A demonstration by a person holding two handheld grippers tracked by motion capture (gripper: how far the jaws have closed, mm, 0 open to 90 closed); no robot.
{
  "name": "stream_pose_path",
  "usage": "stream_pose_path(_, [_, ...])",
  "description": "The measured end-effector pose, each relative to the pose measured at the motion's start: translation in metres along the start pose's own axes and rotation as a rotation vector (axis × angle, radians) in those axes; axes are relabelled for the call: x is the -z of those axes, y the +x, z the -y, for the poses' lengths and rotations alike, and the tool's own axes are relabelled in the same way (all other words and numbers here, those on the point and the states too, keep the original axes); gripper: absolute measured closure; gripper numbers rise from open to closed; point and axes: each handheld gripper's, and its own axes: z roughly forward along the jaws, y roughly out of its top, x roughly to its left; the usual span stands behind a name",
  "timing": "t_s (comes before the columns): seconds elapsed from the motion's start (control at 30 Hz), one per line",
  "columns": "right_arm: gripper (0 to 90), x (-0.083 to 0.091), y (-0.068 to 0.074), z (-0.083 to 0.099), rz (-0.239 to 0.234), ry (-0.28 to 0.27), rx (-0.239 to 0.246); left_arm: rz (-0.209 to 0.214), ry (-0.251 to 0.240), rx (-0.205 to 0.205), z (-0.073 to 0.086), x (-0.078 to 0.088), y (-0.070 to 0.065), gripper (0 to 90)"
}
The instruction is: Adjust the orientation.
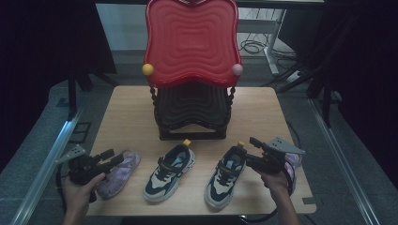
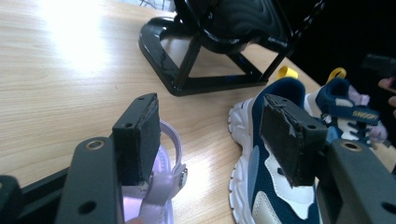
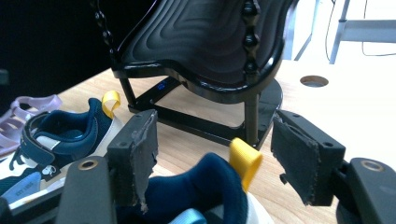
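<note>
Two navy and white sneakers lie on the wooden table [image 1: 131,108]: one in the middle [image 1: 169,172], one to its right [image 1: 226,176]. A purple sandal [image 1: 119,174] lies at the left. My left gripper [image 1: 110,157] hovers over the sandal's heel end, open and empty. In the left gripper view the sandal [image 2: 161,186] lies below the left jaw and the middle sneaker [image 2: 261,186] beside the right jaw. My right gripper [image 1: 251,150] is open at the right sneaker's heel [image 3: 205,186]. The heel's yellow loop [image 3: 245,161] sits between the jaws, and the pads are apart from it.
A two-tier shoe rack stands at the back middle of the table, with a red top shelf [image 1: 191,40] and a black lower shelf [image 1: 192,110]. A second purple sandal [image 1: 293,161] lies behind my right hand. A round hole [image 3: 314,80] is in the tabletop.
</note>
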Motion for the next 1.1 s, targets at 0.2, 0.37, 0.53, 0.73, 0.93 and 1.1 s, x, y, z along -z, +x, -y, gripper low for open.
stream_pose_path(0.2, [35.6,0.004,-0.003,0.004,0.011,-0.012,0.037,-0.002,0.010,-0.044,0.000,-0.008,-0.012,42.3])
stream_pose_path(0.37, [33.4,0.001,-0.002,0.011,0.015,0.026,0.027,0.007,0.006,-0.101,-0.010,-0.004,-0.020,45.1])
stream_pose_path(0.53, [33.0,0.000,0.003,0.015,0.013,0.038,0.020,0.022,0.033,-0.148,-0.008,0.002,-0.027,56.4])
stream_pose_path(0.73, [32.3,-0.002,0.010,0.018,0.076,0.053,0.039,0.054,0.063,-0.154,-0.005,0.004,-0.031,71.5])
stream_pose_path(0.93, [31.5,-0.002,0.001,0.025,0.107,0.057,-0.021,0.070,0.091,-0.201,-0.006,0.003,-0.038,87.4])
stream_pose_path(1.1, [31.0,0.004,-0.002,0.024,0.154,0.032,-0.036,0.079,0.117,-0.219,-0.004,0.001,-0.045,89.5])
